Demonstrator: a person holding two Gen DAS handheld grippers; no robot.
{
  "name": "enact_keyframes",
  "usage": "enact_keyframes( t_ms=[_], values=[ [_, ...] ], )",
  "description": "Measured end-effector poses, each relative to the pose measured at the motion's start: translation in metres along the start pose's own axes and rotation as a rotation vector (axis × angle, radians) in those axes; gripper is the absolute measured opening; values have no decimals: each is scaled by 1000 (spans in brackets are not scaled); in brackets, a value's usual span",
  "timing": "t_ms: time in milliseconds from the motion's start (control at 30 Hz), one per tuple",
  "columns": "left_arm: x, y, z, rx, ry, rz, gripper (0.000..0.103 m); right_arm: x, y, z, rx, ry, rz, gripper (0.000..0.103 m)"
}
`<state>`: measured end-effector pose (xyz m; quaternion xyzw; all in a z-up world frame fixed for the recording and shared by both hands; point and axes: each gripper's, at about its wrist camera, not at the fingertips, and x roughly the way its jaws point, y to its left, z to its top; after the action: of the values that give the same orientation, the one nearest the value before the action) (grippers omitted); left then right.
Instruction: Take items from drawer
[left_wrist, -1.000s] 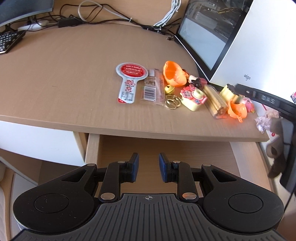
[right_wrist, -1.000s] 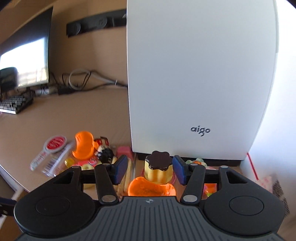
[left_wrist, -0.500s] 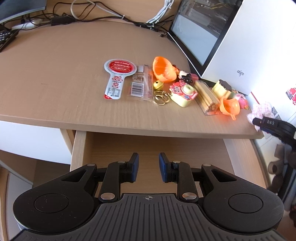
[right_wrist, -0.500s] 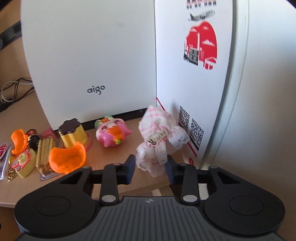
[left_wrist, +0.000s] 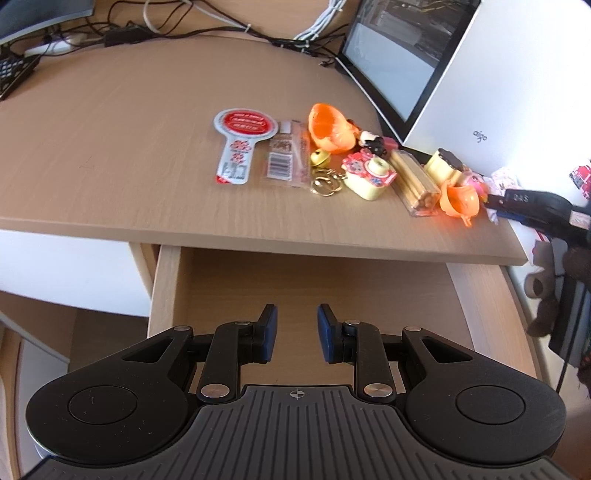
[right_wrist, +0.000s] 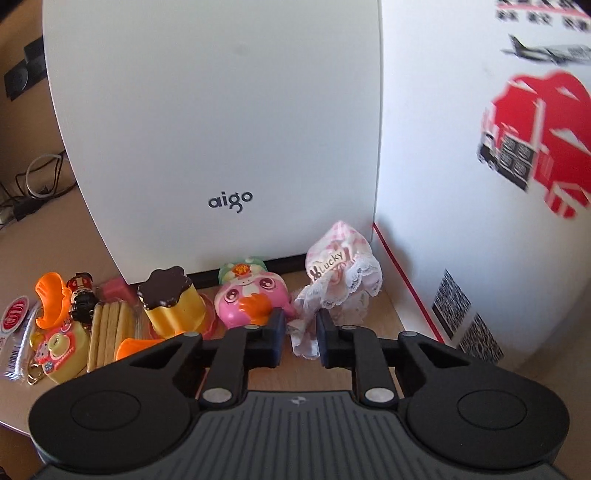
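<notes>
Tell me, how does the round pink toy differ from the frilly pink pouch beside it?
The pink toy is smooth, hard-looking and round, with a cartoon face and orange beak; the lace pouch is soft, crumpled checked cloth with white lace and a "Lucky" tag. The toy sits free, while the pouch's lace lies between the closing right gripper's fingers. Both are pink and rest on the desk.

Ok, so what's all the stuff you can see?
desk: one, light wood, under everything
drawer: one, light wood, open below desk
white box: one, white, back of desk
red-topped packet: one, red and silver, left end of row
orange shells: two, orange, among toys
pudding toy: one, yellow and brown, before box
pink pig toy: one, pink, beside pudding
lace pouch: one, pink-white, beside pig
left hand-held gripper: one, black, open over drawer
right hand-held gripper: one, black, jaws closing, pouch lace between
</notes>
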<state>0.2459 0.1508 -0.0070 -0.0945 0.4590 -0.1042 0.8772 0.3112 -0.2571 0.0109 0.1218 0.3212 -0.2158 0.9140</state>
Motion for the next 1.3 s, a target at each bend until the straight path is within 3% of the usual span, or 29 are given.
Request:
enact_keyframes(
  t_ms=[267,400,600,700,833,1000,1300],
  values=[
    [1,4,-2,-19,2,-6,26,-16,-2,-21,-23,11,46,27],
    [3,2,-1,-16,1,-17,26,-35,2,-28,-47,-49,65,27],
    [11,-5,-1,1,21,-36,26,-52,36,-34,-223,-86,142,28],
    [11,-9,-2,26,23,-40,26,-48,59,-33,-311,-84,167,34],
    [7,-8,-3,28,10,-28,26,-36,90,-33,-395,-69,99,34],
    [0,-2,-4,19,5,13,26,-24,74,-25,-386,-52,31,34],
    [-33,0,-9,51,-56,73,26,-44,57,-21,-298,-48,103,38]
  ],
)
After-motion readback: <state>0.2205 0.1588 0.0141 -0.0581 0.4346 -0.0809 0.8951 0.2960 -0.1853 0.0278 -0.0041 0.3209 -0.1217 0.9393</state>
